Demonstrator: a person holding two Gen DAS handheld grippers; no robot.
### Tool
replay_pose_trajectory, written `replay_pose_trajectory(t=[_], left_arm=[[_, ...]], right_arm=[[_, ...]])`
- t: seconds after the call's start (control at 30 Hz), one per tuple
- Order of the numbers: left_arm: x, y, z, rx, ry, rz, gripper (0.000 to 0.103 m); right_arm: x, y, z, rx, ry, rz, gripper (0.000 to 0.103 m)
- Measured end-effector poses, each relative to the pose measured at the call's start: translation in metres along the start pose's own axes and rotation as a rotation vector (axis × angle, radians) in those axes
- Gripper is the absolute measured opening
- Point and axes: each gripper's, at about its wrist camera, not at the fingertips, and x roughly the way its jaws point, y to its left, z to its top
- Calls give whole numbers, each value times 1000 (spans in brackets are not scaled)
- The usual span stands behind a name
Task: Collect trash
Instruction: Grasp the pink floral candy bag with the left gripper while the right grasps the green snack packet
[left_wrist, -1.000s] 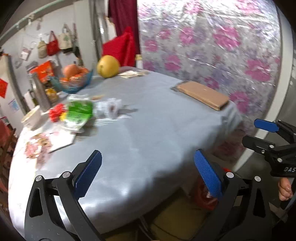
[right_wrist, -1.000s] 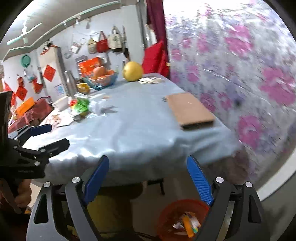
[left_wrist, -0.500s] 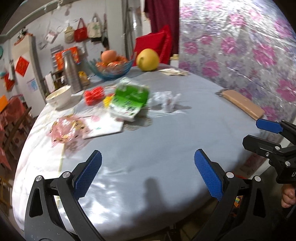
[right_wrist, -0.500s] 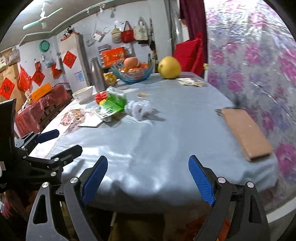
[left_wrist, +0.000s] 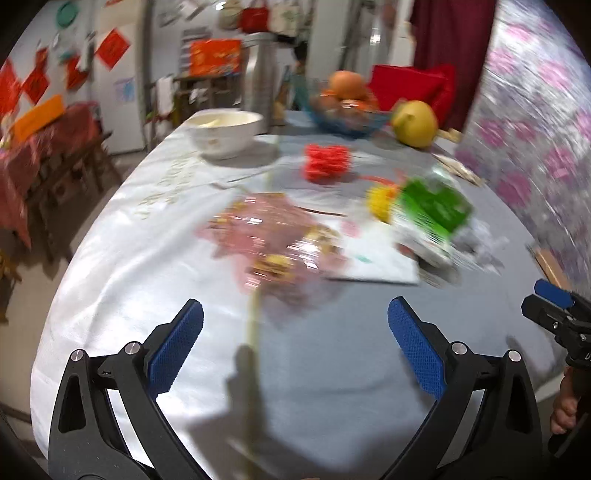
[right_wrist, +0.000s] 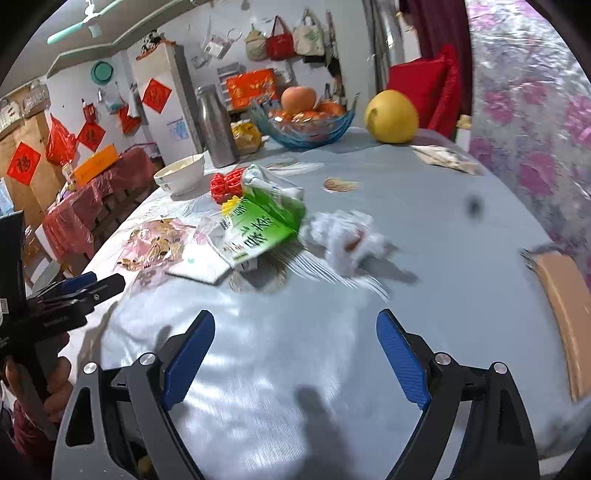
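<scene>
— Over the near edge of the table (right_wrist: 461, 236), both grippers hang with nothing in them. The right gripper (right_wrist: 295, 354) has its blue pads spread wide, and the left gripper (left_wrist: 295, 347) stands just as far apart.

— So which step is this?

— The approach, I'd say; no trash is picked up yet. It lies in a heap mid-table: a crumpled white tissue (right_wrist: 345, 238) nearest the right gripper, a green packet (right_wrist: 264, 223) touching it, and a pink wrapper (left_wrist: 269, 240) ahead of the left (blurred in that view).

— And next?

— Probably reach forward and down, straddle the tissue, and close on it, keeping clear of the fruit bowl (right_wrist: 306, 127) behind.
</scene>
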Motion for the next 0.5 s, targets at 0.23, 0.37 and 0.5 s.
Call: replay_pose_trajectory(t=[0.23, 0.37, 0.5], left_arm=[[16, 27, 9, -70, 35, 31, 96], [24, 29, 7, -73, 73, 2, 96], [26, 28, 7, -72, 88, -15, 96]], right_arm=[[32, 19, 42, -40, -31, 16, 88], [61, 24, 74, -95, -38, -48, 88], [95, 24, 84, -118, 16, -78, 88]])
